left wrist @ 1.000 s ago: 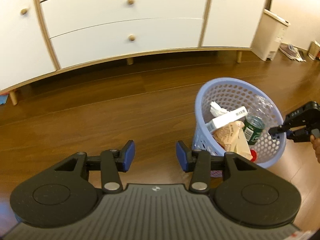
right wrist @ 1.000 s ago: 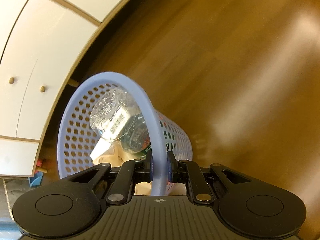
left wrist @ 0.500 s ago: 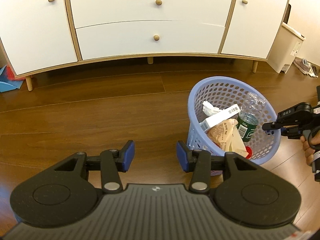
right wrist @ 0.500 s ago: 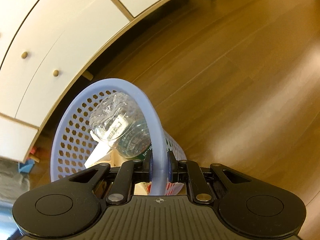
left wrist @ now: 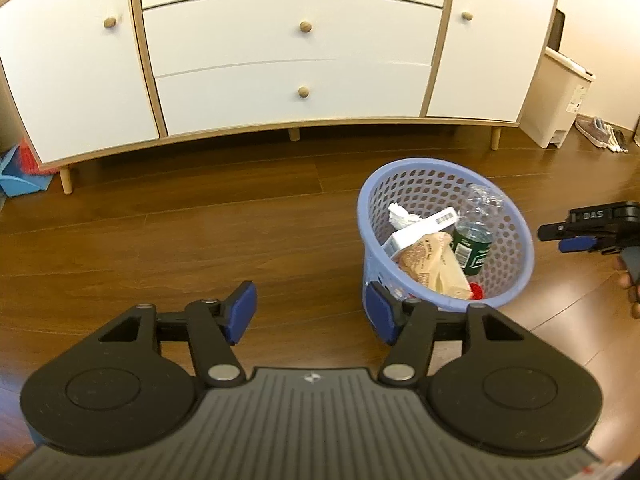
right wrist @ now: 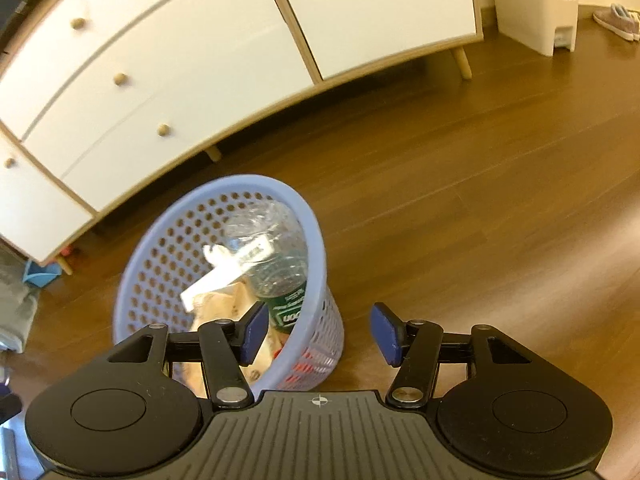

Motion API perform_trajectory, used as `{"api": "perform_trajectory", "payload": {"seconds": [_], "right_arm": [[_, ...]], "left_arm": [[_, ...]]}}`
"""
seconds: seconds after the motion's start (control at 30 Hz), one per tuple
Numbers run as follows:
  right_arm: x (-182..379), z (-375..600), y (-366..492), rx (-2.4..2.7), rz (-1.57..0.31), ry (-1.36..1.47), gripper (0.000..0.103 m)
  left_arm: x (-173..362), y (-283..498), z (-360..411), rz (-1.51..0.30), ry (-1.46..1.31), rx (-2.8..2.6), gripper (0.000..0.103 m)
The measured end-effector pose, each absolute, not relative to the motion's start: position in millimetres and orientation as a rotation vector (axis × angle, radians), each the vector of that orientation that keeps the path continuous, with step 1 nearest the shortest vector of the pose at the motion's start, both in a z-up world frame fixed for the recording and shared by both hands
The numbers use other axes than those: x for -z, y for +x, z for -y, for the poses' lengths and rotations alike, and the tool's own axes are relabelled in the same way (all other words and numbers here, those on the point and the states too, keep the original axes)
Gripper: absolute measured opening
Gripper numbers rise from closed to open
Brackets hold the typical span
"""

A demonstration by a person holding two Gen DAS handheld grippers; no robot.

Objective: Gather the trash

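— Tool on the left (left wrist: pixel 311 312): how does it stand?
— Fingers spread wide, nothing between them, low over the floor (left wrist: pixel 160 240). Its right pad sits just in front of the basket (left wrist: pixel 400 168).
— And the right tool (right wrist: pixel 318 334)?
— Also spread wide and empty. It hangs just beside the basket (right wrist: pixel 316 240), left pad over the rim, right pad over bare wood. From the left camera it shows at the right edge (left wrist: pixel 576 238), apart from the basket, with a hand (left wrist: pixel 630 280) behind it.
— Where is the trash?
— In the one lilac basket, standing upright on the brown plank floor: one crushed clear bottle (left wrist: pixel 474 236) with a green label, one white box (left wrist: pixel 424 228), one tan wrapper (left wrist: pixel 434 264), some crumpled white paper (left wrist: pixel 400 216), a red cap (left wrist: pixel 477 290).
— The room?
— One white sideboard (left wrist: pixel 280 60) with wooden knobs and legs stands behind the basket. One white bin (left wrist: pixel 560 100) sits to its right, shoes (left wrist: pixel 600 132) beyond it. Something blue (left wrist: pixel 20 176) lies at the sideboard's left end.
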State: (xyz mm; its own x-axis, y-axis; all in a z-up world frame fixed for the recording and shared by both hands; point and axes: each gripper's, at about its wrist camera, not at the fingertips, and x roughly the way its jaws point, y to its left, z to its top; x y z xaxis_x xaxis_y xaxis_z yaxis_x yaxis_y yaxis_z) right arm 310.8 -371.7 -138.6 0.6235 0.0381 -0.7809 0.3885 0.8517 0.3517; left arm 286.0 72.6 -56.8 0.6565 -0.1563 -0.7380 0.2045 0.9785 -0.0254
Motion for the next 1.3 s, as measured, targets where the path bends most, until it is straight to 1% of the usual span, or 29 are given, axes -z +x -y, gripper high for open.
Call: {"api": "perform_trajectory", "payload": {"seconds": [0.03,0.1,0.4,0.6,0.67,0.73,0.77,0.87,1.0,1.07,1.1,1.13,1.3], "right_arm": [[132.0,369.8,303.2,0.203,-0.878,0.521,0.054],[121.3,364.8,291.9,0.194,-0.867,0.483,0.054],[83.1,341.8,244.3,0.128,-0.821,0.382,0.054],[58.8,323.3,210.2,0.063,-0.806,0.325,0.054],[52.2,313.4,201.6,0.045,-0.818,0.281,0.054],[45.2,303.9,193.5,0.026,-0.834,0.248,0.054],[42.2,298.6,188.3,0.017,-0.839,0.234,0.054],[34.8,283.8,172.4,-0.009,-0.859,0.196,0.054],[25.9,268.7,153.6,-0.039,-0.878,0.187,0.054],[19.4,263.1,143.4,-0.040,-0.876,0.206,0.054],[16.1,261.2,138.2,-0.043,-0.871,0.218,0.054],[12.5,259.0,133.0,-0.045,-0.866,0.228,0.054],[3.2,247.0,107.9,-0.029,-0.859,0.271,0.054]], "left_arm": [[54.3,283.4,-72.0,-0.823,0.063,0.209,0.061],[50.6,278.6,-70.4,-0.813,0.070,0.213,0.062],[45.7,268.1,-61.3,-0.828,0.072,0.191,0.063],[27.5,258.3,-40.7,-0.807,0.108,0.198,0.064],[18.1,248.3,-30.4,-0.795,0.134,0.210,0.067],[8.8,234.1,-22.4,-0.786,0.160,0.232,0.076],[4.3,225.9,-19.2,-0.780,0.173,0.238,0.077],[-8.7,202.1,-11.5,-0.774,0.189,0.243,0.077],[-24.2,174.6,-5.9,-0.789,0.134,0.235,0.077],[-31.3,158.5,-2.3,-0.773,0.116,0.235,0.081],[-34.0,152.2,-0.3,-0.769,0.121,0.233,0.085],[-36.3,144.5,1.7,-0.758,0.122,0.235,0.086],[-43.1,111.6,7.2,-0.736,0.108,0.251,0.088]]}}
